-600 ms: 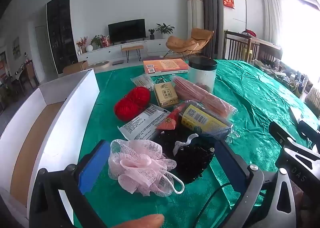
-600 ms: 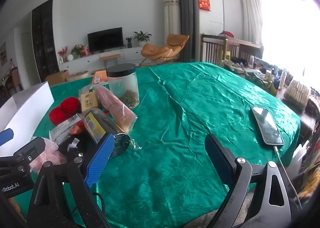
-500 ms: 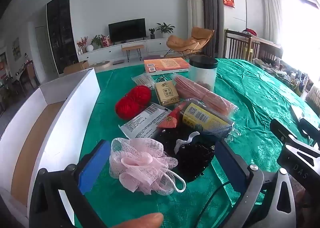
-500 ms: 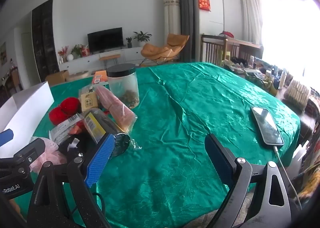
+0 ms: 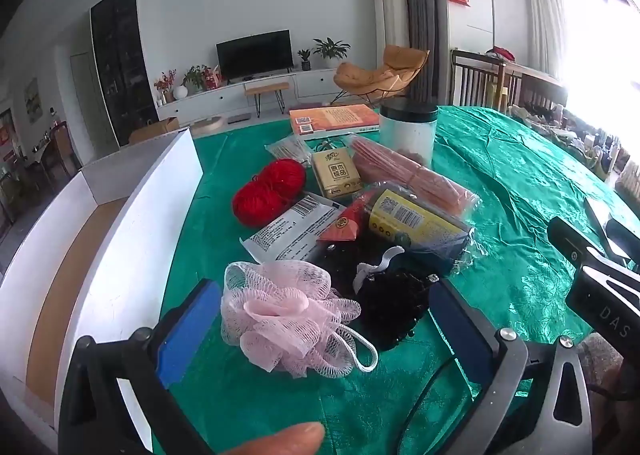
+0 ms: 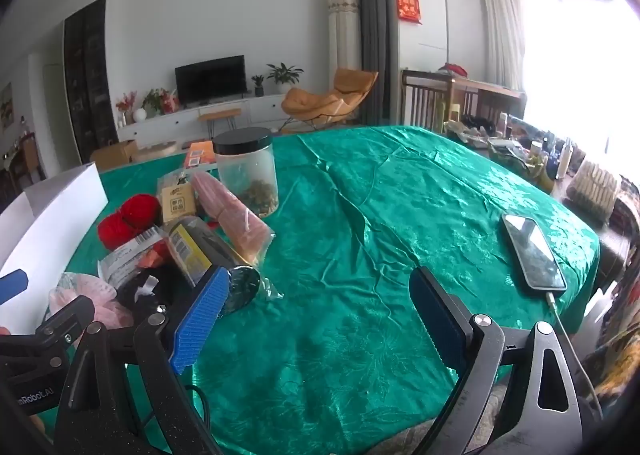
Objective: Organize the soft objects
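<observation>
Hovering over the green satin tablecloth (image 5: 520, 183), the left gripper (image 5: 320, 319) has crept a little closer to the pile since the earlier frames, so that the pink mesh bath sponge (image 5: 288, 319) now sits slightly larger and lower between its blue pads; the jaws stand spread wide and hold nothing. That small advance suggests the first pick of the sorting is being lined up and nothing has yet gone into the white open cardboard box (image 5: 120, 223) to the left. The sponge lies on the cloth inside the span of the fingers, nearer the left pad, apparently not touching either, with its white loop cord trailing toward the camera. Just behind it rests a black frilly fabric bundle (image 5: 392, 295), and further back two balls of red yarn (image 5: 272, 191). The right gripper (image 6: 316, 315) is likewise released, empty, above bare cloth well right of the pile, a black smartphone (image 6: 532, 251) beyond it.
</observation>
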